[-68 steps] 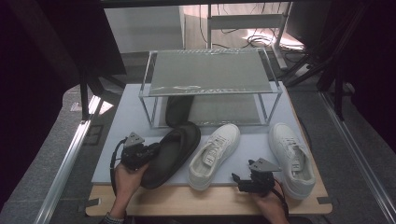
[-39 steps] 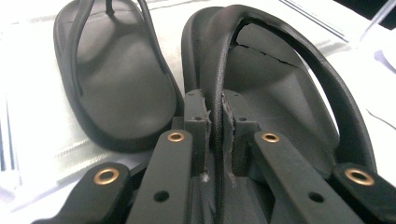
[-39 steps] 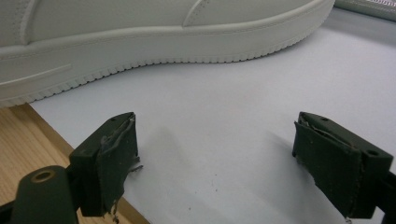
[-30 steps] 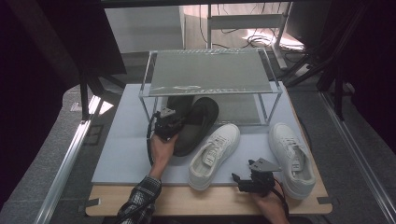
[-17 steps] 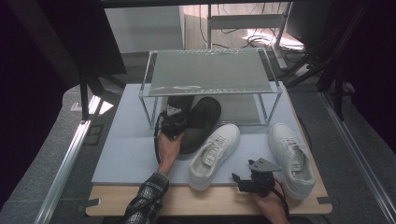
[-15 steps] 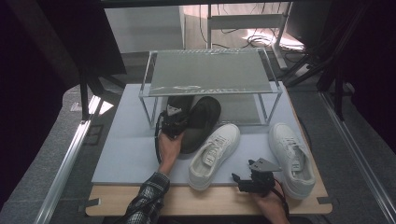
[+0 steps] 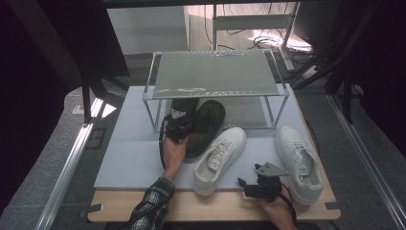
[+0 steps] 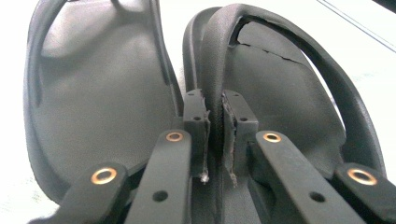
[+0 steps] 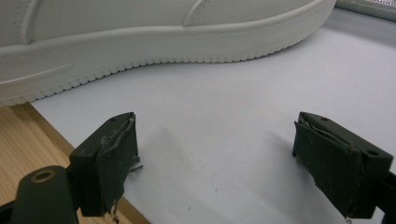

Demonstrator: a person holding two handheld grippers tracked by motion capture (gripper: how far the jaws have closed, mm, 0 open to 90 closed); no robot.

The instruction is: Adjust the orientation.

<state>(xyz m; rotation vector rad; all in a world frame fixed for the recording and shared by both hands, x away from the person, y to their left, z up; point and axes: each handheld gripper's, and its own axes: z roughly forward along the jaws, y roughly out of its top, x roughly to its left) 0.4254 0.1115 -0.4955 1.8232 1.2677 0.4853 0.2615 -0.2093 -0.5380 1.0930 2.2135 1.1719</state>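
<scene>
- Black shoe [image 7: 206, 125] lies on the grey mat [image 7: 129, 153], toe under the front edge of the rack [image 7: 215, 76], just beside a second black shoe [image 7: 184, 108] further under it.
- Left gripper [image 7: 178, 125] sits at its collar; in the left gripper view we see the pads pinching the collar rim [image 8: 215, 93] of the black shoe [image 8: 289, 93], nearly pressed together, with the other black shoe [image 8: 93, 93] alongside.
- From the high view we can't tell that pinch; the hand [image 7: 173, 152] covers it.
- White shoe [image 7: 220, 158] touches the black one's side; another white shoe [image 7: 298, 160] lies well apart at the right.
- Right gripper [image 7: 258, 186] rests at the mat's front edge, near the wooden board [image 7: 210, 206].
- Right gripper view gives us its fingers [image 9: 109, 163] spread wide over bare mat [image 9: 210, 140], nothing between, white sole [image 9: 140, 51] just ahead.
</scene>
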